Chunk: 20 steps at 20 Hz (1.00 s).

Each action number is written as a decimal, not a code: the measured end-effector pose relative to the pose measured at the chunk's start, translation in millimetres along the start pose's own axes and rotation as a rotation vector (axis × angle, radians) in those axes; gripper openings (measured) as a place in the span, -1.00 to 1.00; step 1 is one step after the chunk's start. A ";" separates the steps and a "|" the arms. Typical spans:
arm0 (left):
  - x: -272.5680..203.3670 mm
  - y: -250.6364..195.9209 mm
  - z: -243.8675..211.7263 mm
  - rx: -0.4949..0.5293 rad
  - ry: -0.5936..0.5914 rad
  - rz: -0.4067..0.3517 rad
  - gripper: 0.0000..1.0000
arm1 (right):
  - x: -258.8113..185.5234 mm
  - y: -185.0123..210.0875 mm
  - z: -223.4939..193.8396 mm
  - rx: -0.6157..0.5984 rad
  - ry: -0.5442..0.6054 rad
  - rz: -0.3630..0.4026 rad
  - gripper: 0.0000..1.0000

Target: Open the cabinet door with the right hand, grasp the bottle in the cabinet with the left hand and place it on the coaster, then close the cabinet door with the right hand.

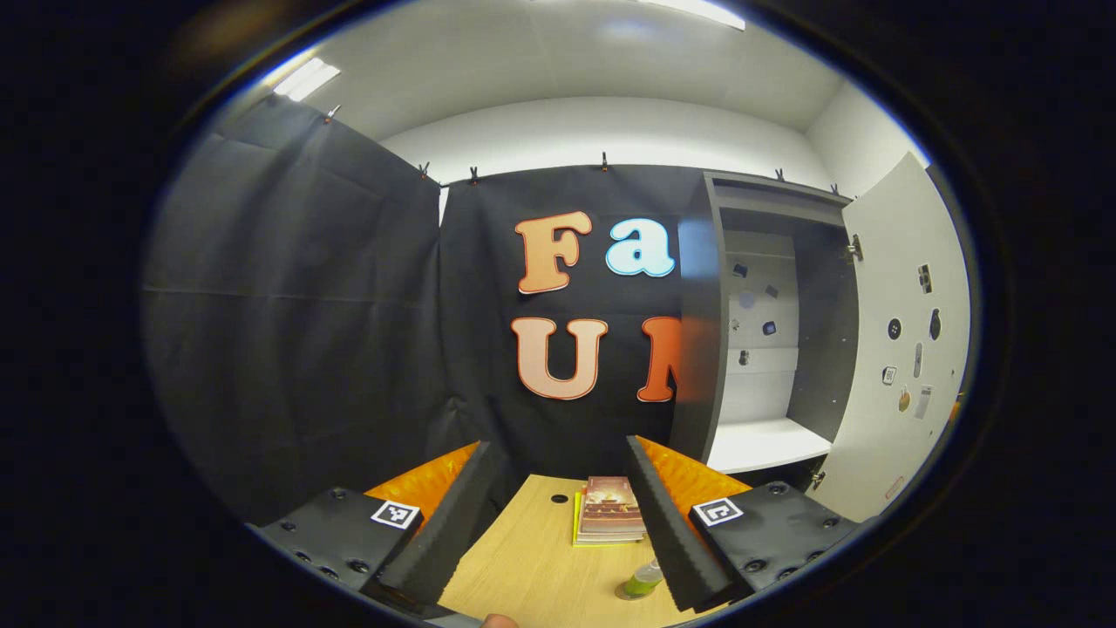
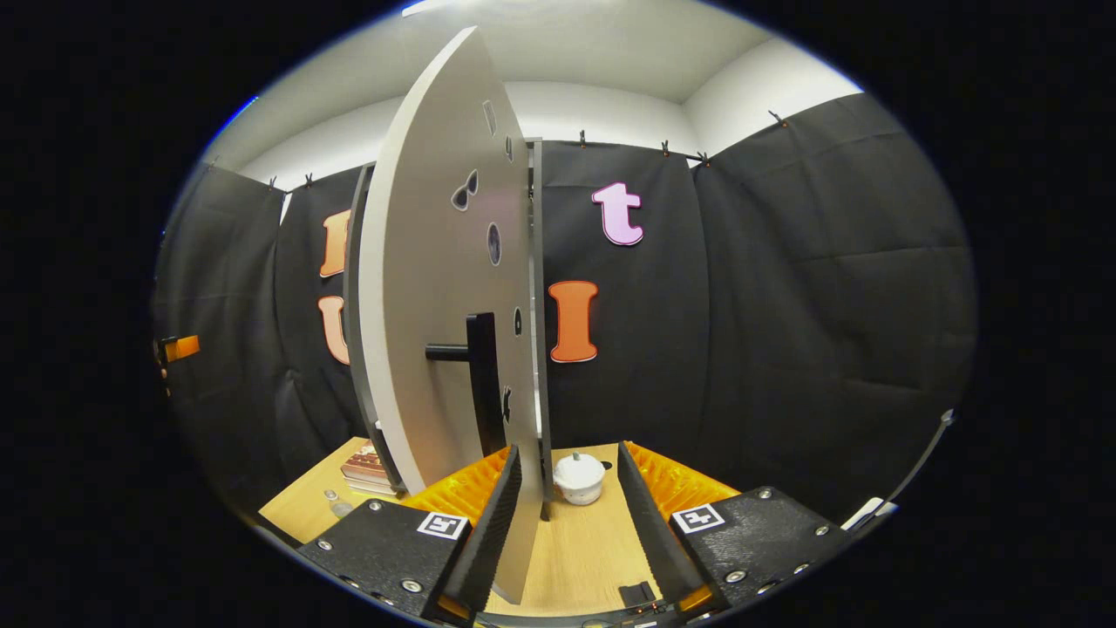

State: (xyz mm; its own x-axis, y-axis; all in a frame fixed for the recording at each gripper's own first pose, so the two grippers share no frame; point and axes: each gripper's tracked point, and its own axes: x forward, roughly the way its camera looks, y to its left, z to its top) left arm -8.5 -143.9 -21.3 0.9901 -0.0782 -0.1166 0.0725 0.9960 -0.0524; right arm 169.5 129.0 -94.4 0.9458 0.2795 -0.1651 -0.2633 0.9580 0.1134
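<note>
Green-tinted bottle (image 1: 643,577) on coaster (image 1: 629,592), table (image 1: 532,558), 5 o'clock of left claw (image 1: 558,515); placed, left claw spread and empty. Cabinet door (image 2: 440,288) open, edge between spread fingers of right claw (image 2: 567,515), apparently positioned for closing. Books (image 1: 610,516) at 12 o'clock.

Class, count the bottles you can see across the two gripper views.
1: a green bottle stands on the coaster on the table, right of the books. The open cabinet shows none; its hidden corners might.
</note>
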 end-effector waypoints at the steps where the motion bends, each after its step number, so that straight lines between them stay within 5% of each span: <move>1: 3.0 5.4 2.9 0.010 -0.008 -0.001 0.93 | 2.1 6.1 1.7 0.002 0.000 -0.002 0.41; 9: 22.8 45.9 16.2 0.038 -0.022 -0.019 0.92 | 5.5 64.9 0.6 0.016 -0.001 -0.002 0.41; 10: 24.5 53.0 17.8 0.048 -0.029 -0.013 0.96 | 6.4 72.8 0.6 0.018 -0.002 0.002 0.60; 11: 27.2 60.7 16.7 0.061 -0.036 -0.005 0.96 | 7.3 79.9 0.1 0.021 -0.004 0.002 0.42; 13: 30.0 73.0 16.9 0.079 -0.044 0.004 0.96 | 12.3 92.9 -0.2 0.035 -0.007 -0.001 0.62; 17: 36.1 93.6 15.4 0.070 -0.046 0.008 0.93 | 31.9 123.2 -1.7 0.066 -0.007 0.012 0.53; 20: 40.2 110.7 13.8 0.068 -0.047 0.025 0.96 | 54.7 152.0 -2.0 0.078 -0.003 0.043 0.87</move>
State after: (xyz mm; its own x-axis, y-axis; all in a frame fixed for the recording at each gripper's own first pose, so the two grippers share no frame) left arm 41.0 -36.2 -18.0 0.9961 -0.0529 -0.0707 0.0542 0.9984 0.0177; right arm 180.8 290.0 -88.2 0.9344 0.3204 -0.1554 -0.2886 0.9370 0.1965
